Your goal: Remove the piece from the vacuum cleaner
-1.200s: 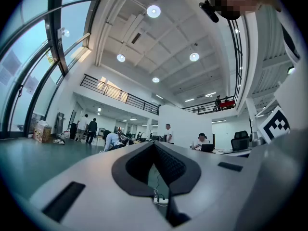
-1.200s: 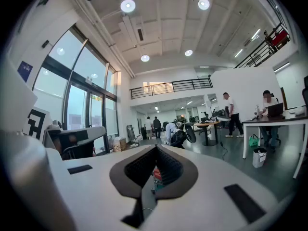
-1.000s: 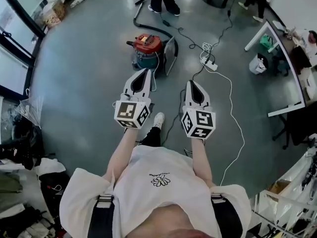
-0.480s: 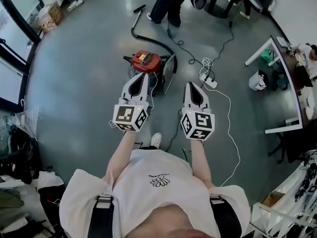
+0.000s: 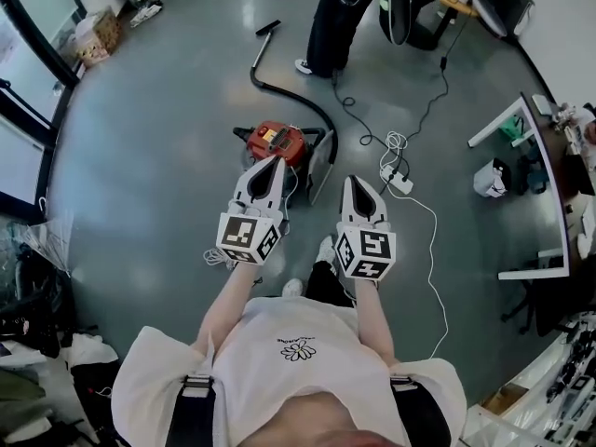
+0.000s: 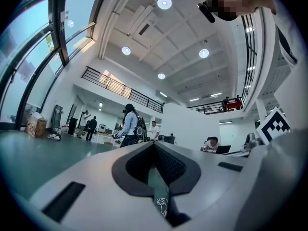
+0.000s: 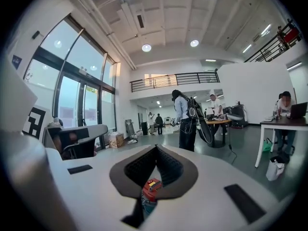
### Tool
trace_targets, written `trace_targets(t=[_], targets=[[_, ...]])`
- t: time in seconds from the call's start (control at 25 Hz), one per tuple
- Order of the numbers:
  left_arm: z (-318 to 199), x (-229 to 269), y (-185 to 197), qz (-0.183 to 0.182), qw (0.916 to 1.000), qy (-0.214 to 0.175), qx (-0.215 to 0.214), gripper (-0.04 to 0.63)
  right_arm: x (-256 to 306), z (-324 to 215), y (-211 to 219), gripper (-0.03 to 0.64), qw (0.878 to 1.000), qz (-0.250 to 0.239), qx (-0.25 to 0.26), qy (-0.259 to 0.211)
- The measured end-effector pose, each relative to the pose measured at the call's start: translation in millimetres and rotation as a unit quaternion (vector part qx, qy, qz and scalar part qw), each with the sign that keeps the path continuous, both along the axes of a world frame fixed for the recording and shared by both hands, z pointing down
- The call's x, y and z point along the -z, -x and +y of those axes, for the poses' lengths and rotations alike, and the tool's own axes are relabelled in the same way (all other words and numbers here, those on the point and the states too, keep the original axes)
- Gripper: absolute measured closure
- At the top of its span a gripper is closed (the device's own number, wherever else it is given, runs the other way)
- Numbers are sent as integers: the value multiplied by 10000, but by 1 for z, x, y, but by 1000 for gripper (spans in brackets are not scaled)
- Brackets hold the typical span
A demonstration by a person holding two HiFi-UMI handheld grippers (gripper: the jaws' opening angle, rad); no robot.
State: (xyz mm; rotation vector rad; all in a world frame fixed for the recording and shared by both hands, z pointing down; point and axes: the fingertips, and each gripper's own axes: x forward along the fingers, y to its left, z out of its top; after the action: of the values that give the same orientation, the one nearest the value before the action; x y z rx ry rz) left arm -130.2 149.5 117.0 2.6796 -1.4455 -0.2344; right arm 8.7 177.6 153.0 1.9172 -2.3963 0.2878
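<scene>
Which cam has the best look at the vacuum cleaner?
Head view: the vacuum cleaner shows its red body, hose and nozzle. The right gripper view catches only a red sliver of it low in frame; the left gripper view shows none of it.

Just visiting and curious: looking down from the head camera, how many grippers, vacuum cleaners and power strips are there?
grippers: 2, left gripper and right gripper
vacuum cleaner: 1
power strip: 1
total: 4
</scene>
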Motion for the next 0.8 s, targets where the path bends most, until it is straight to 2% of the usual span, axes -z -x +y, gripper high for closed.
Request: trace_targets(t=[0.2, 0.44, 0.64, 0.8], targets=[[-63, 0, -20, -78, 9998, -10, 194, 593, 6, -69, -21, 608, 9997, -120, 163, -170], [-148, 7, -64, -19, 9989, -82, 458, 594, 16, -148, -70, 609, 9988, -152, 385, -265], [-188, 7, -97, -48, 9982, -50, 597, 593, 19, -188, -91, 607, 9965, -168, 738, -367], [-204, 9, -105, -142, 9984, -55, 549, 594, 20, -212, -89, 609, 9961, -154, 803, -337]])
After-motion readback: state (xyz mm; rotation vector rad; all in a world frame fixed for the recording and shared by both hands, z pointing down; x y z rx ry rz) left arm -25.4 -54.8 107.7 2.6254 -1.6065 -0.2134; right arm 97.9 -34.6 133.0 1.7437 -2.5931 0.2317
